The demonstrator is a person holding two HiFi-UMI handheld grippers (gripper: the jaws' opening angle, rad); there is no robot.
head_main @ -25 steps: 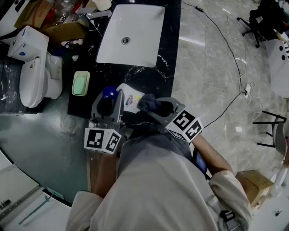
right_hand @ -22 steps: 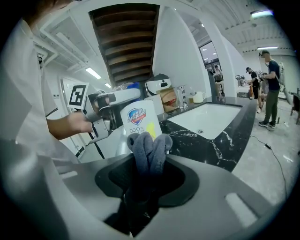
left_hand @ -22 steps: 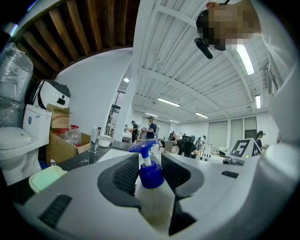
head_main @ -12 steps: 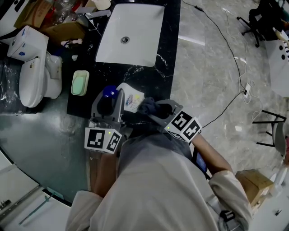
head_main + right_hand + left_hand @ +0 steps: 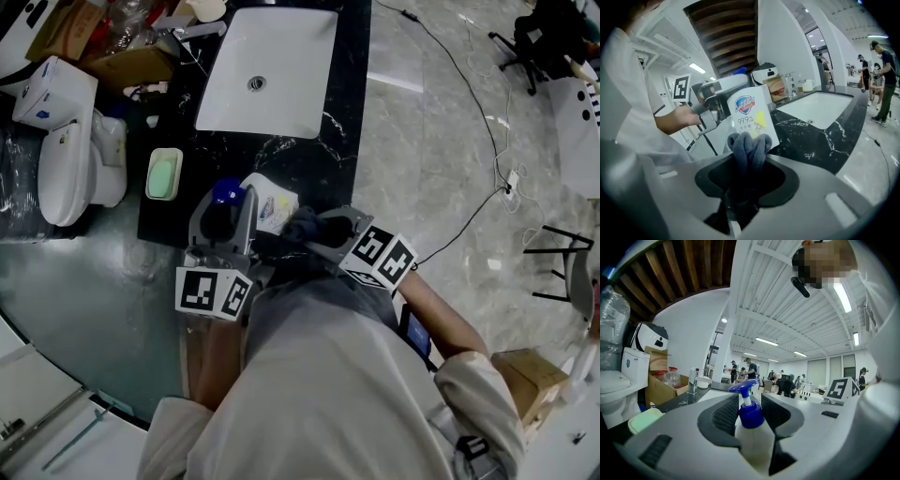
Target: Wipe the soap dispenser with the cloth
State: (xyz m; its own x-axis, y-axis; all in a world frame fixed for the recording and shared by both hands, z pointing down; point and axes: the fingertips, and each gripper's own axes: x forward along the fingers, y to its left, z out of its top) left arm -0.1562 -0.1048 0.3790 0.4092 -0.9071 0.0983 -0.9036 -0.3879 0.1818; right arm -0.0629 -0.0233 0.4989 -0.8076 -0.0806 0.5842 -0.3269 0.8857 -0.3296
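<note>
Wiping step is in hand, by my read. Left gripper (image 5: 749, 401) has its jaws wide and clamped either side of the soap dispenser (image 5: 751, 434), pads against the white body just under the blue pump (image 5: 748, 391). In the head view the dispenser (image 5: 270, 202) sits in that gripper (image 5: 225, 208) on the person's side of the sink (image 5: 281, 56), over the near edge of the black tabletop (image 5: 349, 122). Can't tell if its base rests on the tabletop or is lifted.

Right gripper (image 5: 749, 164) has its jaws pinching the dark grey cloth (image 5: 749, 146), with a bunched fold sticking out past the tips. The fold sits against the lower part of the label face (image 5: 751, 115), touching or just short of it. From the head view the cloth (image 5: 302, 223) is on the dispenser's side that faces away from the green soap dish (image 5: 165, 174).

Next move, as I judge it:
- drag the fold along the label face with light pressure, left grip unchanged so the bottle doesn't twist
- rotate the bottle or swing the cloth round to reach the back face and the pump neck
- keep the cloth clear of the left jaws, since the area under the pads can't be wiped without a regrip
</note>
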